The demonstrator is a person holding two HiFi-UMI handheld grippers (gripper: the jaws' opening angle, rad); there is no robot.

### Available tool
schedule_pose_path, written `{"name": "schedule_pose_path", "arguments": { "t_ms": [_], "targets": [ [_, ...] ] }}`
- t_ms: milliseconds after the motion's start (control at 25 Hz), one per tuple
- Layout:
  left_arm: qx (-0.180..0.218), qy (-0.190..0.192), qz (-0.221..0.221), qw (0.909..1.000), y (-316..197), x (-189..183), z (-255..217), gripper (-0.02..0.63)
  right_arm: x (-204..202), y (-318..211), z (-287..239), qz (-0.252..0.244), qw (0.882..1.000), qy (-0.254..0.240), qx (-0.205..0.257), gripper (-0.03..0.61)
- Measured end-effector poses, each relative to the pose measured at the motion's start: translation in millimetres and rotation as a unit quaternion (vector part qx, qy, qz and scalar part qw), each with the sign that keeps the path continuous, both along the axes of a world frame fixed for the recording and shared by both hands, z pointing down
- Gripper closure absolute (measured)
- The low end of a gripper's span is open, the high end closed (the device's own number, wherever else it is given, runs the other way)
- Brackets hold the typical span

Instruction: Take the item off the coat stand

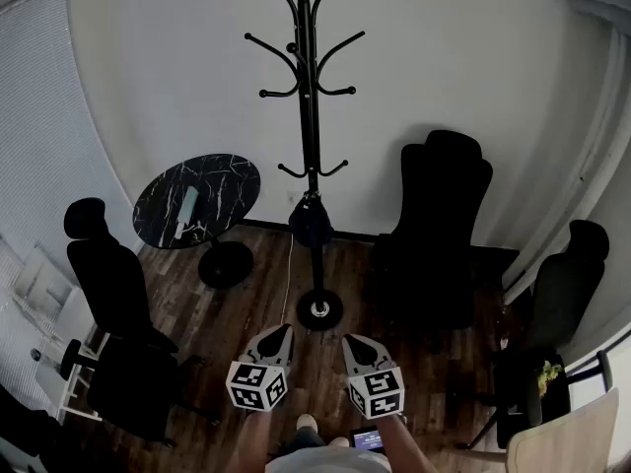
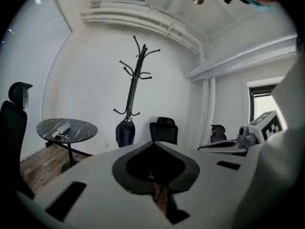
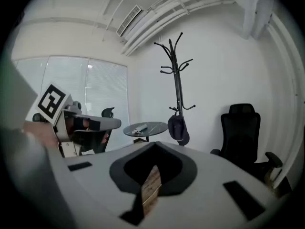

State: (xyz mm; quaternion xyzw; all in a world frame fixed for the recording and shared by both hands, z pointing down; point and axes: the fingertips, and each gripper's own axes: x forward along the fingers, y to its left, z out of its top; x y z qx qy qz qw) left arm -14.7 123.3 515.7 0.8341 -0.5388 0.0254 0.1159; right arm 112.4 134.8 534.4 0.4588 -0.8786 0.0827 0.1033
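Looking down from the head view, a dark cap (image 1: 311, 222) hangs low on the coat stand (image 1: 309, 116), between round worktop (image 1: 197, 200) and black chair (image 1: 439, 215). Left gripper view: left tongs (image 2: 153, 143) pressed together, empty. Right gripper view: right tongs (image 3: 155, 143) likewise.

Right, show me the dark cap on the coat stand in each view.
Head view: dark cap at centre, low on the coat stand.
Left gripper view: left of centre, low on the stand.
Right gripper view: just right of centre, low on the stand.
Shared landmark: round black marble table, left of the cap in all three.
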Motion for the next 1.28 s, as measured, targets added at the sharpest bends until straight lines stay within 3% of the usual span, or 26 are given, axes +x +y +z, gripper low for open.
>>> {"name": "schedule_pose_path", "arguments": {
  "t_ms": [280,520,760,1080,1280],
  "targets": [
    [-0.005,-0.002,-0.008,1.0,7.3,-2.3,-1.2,0.594,0.6,9.0,-6.2,-0.011,1.0,-0.003,0.007,0.566],
    [-0.009,0.006,0.004,0.9999,14.0,-0.7,-2.3,0.594,0.6,10.6,-16.2,-0.016,0.999,-0.047,0.009,0.566],
    [-0.012,0.012,0.001,0.9999,6.8,-5.9,0.9,0.594,-2.7,-1.4,-6.5,-0.022,0.999,-0.045,-0.001,0.566],
    [-0.002,0.01,-0.016,0.9998,-37.6,-14.4,8.5,0.594,-6.5,-44.7,5.2,-0.023,0.999,-0.028,-0.007,0.566],
    [-0.007,0.031,-0.003,0.9995,-88.2,-13.3,14.7,0.594,-7.3,-92.3,13.1,-0.022,1.0,-0.015,-0.017,0.566]
  ]
}}
